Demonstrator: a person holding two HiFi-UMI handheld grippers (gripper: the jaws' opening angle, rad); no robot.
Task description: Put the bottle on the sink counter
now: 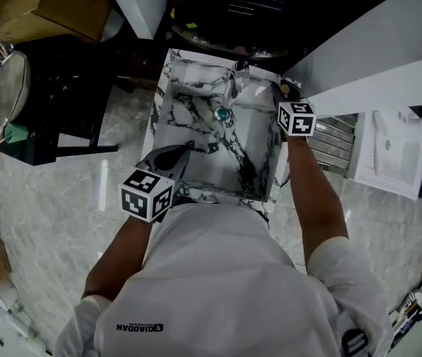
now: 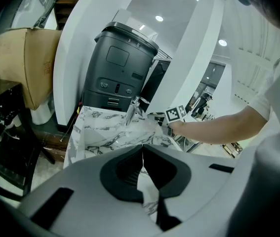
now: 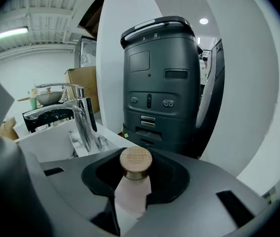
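Overhead, the right gripper clamped a pale pink bottle with a wooden cap at the two o'clock corner of the marble sink, beside the faucet. At seven o'clock, the left gripper hovered, jaws together and empty.

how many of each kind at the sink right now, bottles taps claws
pale pink bottle with round wooden cap: 1
curved chrome metal tap: 1
grey plastic claws: 2, left claw, right claw
total: 4
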